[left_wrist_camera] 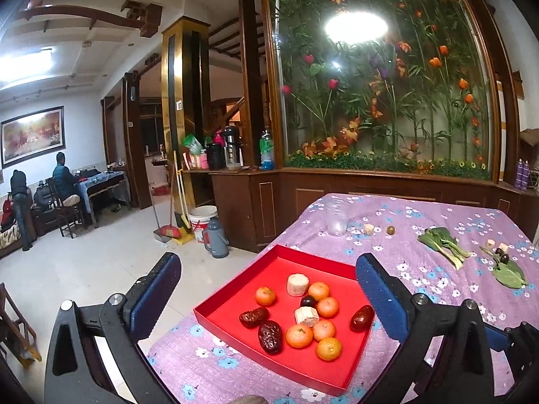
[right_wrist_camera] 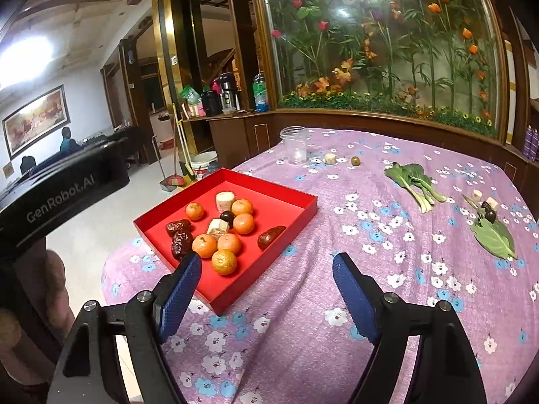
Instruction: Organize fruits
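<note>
Sorting step, between picks: most fruits already lie in the red tray [right_wrist_camera: 305, 202], among them six mandarins [right_wrist_camera: 224, 262], dates and a dark plum. Right claw [right_wrist_camera: 266, 289] released and empty, angled down over the surface [right_wrist_camera: 387, 286] just before the tray's near corner. Left claw [left_wrist_camera: 267, 299] likewise released, framing the tray. A likely next move is a reach toward the stray green fruit [right_wrist_camera: 354, 160] beyond the tray.

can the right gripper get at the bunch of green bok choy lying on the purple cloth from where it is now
Probably yes. The right gripper stands open and empty over the purple flowered tablecloth, and only bare cloth lies between it and the green bok choy bunch, which lies clear of the red tray.
</note>
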Demonstrator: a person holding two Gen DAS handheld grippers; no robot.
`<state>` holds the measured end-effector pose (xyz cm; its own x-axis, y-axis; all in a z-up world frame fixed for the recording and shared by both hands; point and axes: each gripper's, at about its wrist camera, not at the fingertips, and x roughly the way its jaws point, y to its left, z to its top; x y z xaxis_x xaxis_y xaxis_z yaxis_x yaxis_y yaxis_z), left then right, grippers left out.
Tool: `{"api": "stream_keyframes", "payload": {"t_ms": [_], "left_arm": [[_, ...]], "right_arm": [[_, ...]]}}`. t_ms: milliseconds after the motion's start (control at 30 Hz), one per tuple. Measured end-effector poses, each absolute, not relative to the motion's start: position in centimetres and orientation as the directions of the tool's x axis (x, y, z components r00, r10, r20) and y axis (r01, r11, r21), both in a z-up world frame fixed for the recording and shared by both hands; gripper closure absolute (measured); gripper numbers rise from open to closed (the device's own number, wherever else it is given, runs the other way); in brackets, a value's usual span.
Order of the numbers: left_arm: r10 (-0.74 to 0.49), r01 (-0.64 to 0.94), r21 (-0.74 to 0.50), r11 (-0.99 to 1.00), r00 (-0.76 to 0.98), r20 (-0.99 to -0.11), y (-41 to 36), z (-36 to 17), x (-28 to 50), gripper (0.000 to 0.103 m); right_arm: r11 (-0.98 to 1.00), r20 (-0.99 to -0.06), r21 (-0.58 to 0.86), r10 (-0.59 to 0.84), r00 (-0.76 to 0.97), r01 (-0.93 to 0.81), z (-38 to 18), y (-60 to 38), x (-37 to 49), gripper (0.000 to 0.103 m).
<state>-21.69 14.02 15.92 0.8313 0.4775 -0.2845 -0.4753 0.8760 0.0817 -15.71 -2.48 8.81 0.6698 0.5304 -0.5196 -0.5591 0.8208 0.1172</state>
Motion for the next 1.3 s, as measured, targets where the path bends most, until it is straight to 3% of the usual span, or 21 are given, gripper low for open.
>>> {"api": "stream_keyframes", "payload": {"t_ms": [600, 1300], "left_arm": [[0.395, -0.445, 0.013, 0.895, 0.78, -0.485, 17.9, 12.0, -18.9, 0.0], [0.305, -0.435, -0.075, 0.897, 0.734, -0.607, 21.6, 8.3, -16.8, 0.0]], "right_arm": [[0.809, -0.592, 0.058, 0.499, 0.633, -0.584, 8.2, 2.4, -12.8, 0.014], [0.783, -0.643, -0.031, 0.46, 0.612, -0.621, 6.2, 7.1, -11.4, 0.013]]}}
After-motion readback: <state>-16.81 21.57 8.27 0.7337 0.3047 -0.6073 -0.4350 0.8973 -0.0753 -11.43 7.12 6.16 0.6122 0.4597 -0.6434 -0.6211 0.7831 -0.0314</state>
